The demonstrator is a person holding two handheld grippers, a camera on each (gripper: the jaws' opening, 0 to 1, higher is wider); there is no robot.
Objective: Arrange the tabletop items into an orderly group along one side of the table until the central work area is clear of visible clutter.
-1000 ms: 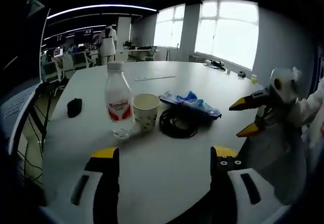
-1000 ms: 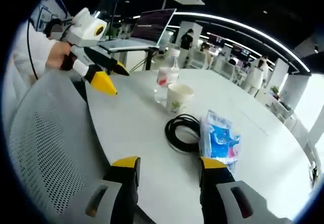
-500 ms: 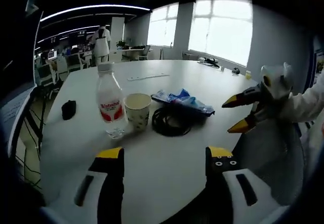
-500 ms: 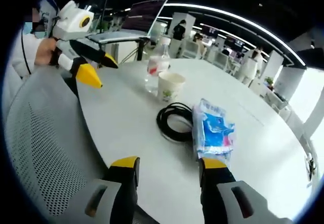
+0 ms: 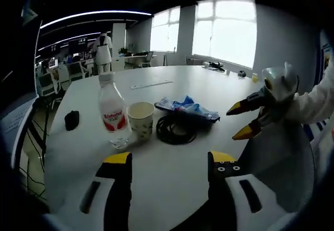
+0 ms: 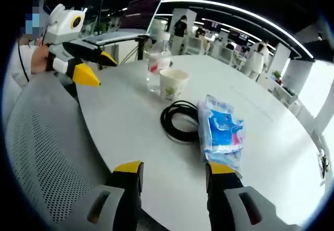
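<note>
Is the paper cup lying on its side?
No, the paper cup stands upright on the table, right beside the water bottle, with its open mouth facing up.

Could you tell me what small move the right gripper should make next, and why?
Probably ease the right gripper forward onto the blue packet. Its jaws are open and empty, and the packet lies just ahead of its right jaw, beside the cable coil. The bottle and cup stand farther off, nearer the left gripper.
</note>
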